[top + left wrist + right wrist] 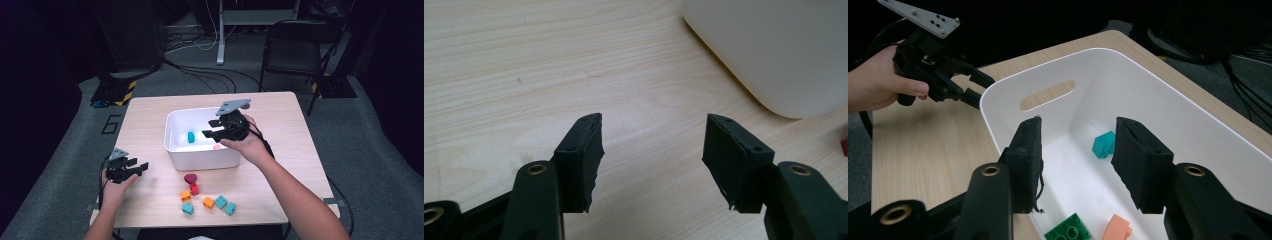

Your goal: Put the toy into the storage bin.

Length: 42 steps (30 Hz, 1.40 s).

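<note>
Loose blocks (207,199): nearest you, by the table's front edge, lie two orange, three teal and two red pieces, close together and untouched. I take these as what's left to move into the bin.

Left gripper (131,170): your left hand (116,189) holds it low over the bare table (150,130), left of the blocks and just short of the bin's front left corner. Its jaws stand apart with nothing between them; the left gripper view shows bare wood in the gap.

Right gripper (214,128): you hold it above the white bin (172,150), your forearm coming in over the bin's front right corner, jaws pointing left and slightly down into it. The jaws are part open and empty, the pads (1029,160) pressing on nothing.

Bin contents: a teal block (1103,144) lies on the bin floor; the right gripper view also shows a green block (1068,229) and a peach block (1116,229) nearer the front wall.

Step in hand: the drop looks done, so I'd judge this the return for another piece. Lift the jaws clear of the rim before swinging back, so you don't nudge the bin.

Next pick: take a block at the edge of the cluster. Come down from above with the jaws spread wider than the block, and close on two flat sides.
</note>
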Motion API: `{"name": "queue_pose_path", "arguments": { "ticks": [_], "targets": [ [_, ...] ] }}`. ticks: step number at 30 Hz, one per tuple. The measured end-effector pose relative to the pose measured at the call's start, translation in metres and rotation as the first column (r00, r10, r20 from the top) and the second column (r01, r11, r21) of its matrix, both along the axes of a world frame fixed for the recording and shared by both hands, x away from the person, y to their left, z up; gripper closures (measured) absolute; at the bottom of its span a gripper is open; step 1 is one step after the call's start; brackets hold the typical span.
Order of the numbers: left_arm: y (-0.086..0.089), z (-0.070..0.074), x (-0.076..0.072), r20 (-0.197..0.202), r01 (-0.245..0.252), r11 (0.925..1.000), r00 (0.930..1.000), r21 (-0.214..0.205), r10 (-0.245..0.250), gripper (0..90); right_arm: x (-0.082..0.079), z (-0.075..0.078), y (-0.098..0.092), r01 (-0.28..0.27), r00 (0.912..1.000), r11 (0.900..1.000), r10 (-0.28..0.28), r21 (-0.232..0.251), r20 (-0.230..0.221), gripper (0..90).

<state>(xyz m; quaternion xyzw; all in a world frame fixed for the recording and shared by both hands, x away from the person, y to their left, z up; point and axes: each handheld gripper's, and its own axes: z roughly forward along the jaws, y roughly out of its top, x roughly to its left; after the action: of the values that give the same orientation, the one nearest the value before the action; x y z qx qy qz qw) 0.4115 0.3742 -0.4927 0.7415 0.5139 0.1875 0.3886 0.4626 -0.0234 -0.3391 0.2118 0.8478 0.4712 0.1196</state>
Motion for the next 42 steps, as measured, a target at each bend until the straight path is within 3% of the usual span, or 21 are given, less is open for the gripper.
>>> {"name": "queue_pose_path", "arguments": {
  "ticks": [10,16,19,26,32,42],
  "targets": [
    [-0.001,0.000,0.000,-0.001,-0.002,1.0000,1.0000,0.000,0.002,40.8,-0.031,-0.009,-0.012,-0.013,0.9991,0.9999,0.012,0.011,0.041,54.0],
    [-0.002,-0.001,0.000,-0.004,-0.001,1.0000,1.0000,-0.002,0.001,40.8,-0.048,-0.021,-0.020,-0.016,0.9992,0.9993,0.015,0.033,0.037,53.9],
    [-0.002,0.000,0.000,-0.005,0.005,1.0000,1.0000,0.000,-0.005,40.9,-0.053,-0.029,-0.024,-0.007,0.9989,0.9999,0.007,0.014,0.046,53.7],
    [-0.002,-0.001,0.000,-0.004,-0.002,1.0000,1.0000,-0.005,0.002,40.9,-0.062,-0.051,-0.034,0.006,0.9999,0.9998,-0.006,0.021,0.014,53.8],
    [-0.002,-0.001,0.000,-0.005,0.002,1.0000,1.0000,-0.003,-0.002,40.9,-0.066,-0.076,-0.038,0.012,0.9999,0.9998,-0.012,-0.016,-0.012,54.7],
    [-0.003,-0.001,0.000,-0.006,0.004,1.0000,1.0000,0.001,-0.004,41.2,-0.080,-0.112,-0.026,-0.037,0.9990,0.9974,0.036,-0.062,-0.028,54.8]
  ]
}}
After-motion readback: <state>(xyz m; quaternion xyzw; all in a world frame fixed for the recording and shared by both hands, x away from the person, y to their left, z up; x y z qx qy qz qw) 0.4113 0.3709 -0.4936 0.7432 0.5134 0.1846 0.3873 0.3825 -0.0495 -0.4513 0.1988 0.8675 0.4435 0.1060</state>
